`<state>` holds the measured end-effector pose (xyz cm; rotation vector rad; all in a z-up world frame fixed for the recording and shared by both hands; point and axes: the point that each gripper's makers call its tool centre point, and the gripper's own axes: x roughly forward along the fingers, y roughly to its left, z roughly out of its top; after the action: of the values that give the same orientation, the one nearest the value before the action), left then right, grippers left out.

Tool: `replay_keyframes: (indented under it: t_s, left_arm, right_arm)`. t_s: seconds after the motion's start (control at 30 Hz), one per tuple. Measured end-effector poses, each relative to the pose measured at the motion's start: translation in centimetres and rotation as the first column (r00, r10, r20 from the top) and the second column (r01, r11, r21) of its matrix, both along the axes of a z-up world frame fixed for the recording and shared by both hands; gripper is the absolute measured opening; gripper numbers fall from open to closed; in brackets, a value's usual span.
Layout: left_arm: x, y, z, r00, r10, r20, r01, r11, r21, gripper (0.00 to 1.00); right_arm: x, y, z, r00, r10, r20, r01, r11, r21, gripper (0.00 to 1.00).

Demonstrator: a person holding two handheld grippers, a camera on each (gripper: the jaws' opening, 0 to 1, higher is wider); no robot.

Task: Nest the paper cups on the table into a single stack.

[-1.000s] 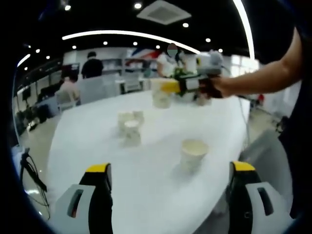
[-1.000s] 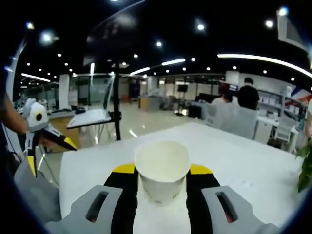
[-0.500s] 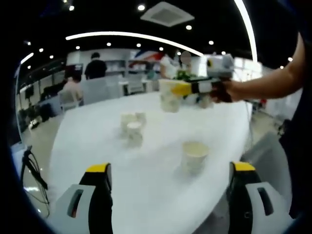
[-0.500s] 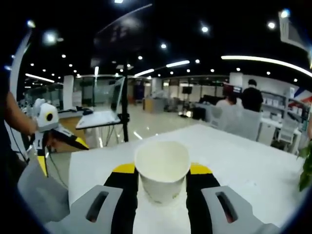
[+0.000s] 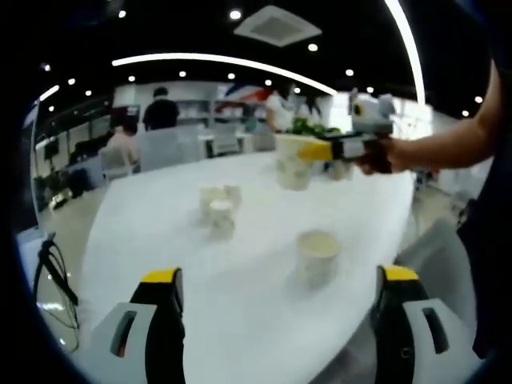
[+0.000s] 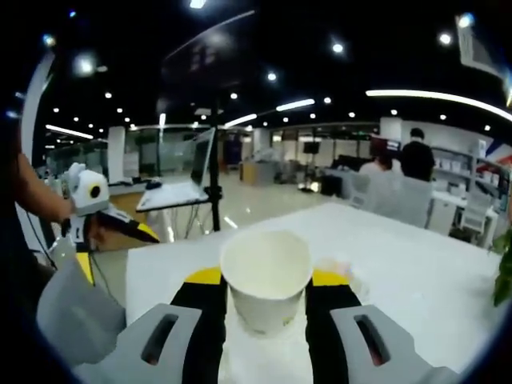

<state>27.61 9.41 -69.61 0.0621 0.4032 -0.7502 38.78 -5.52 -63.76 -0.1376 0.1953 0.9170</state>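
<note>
Between the right gripper [image 6: 266, 298] jaws sits a paper cup [image 6: 266, 276] (base hidden).

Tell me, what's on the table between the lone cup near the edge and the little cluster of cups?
Just bare white table between the lone cup and the cluster, as the left gripper view shows.

The right tool [image 6: 266, 298] grips a white paper cup [image 6: 266, 278] upright between its two jaws, above the white worktop [image 6: 416, 272]. At the left edge, the left tool [image 6: 108, 232] is held in a hand [image 6: 68, 226].
</note>
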Motion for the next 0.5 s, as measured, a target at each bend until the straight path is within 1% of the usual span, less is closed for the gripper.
replay_keyframes:
  t_s: [0.27,0.5]
  left_arm:
    - [-0.1,-0.2,0.0,1.0,0.009,0.002,-0.009,1.0,-0.013,0.99]
    - [-0.2,-0.2,-0.1,1.0,0.005,0.005,-0.005,1.0,-0.004,0.99]
  right_arm:
    - [-1.6,0.4,0.3,1.0,0.027,0.003,-0.027,1.0,-0.001,0.35]
    - [-3.3,0.8,0.7,0.999,0.046,0.01,-0.046,0.999,0.0,0.35]
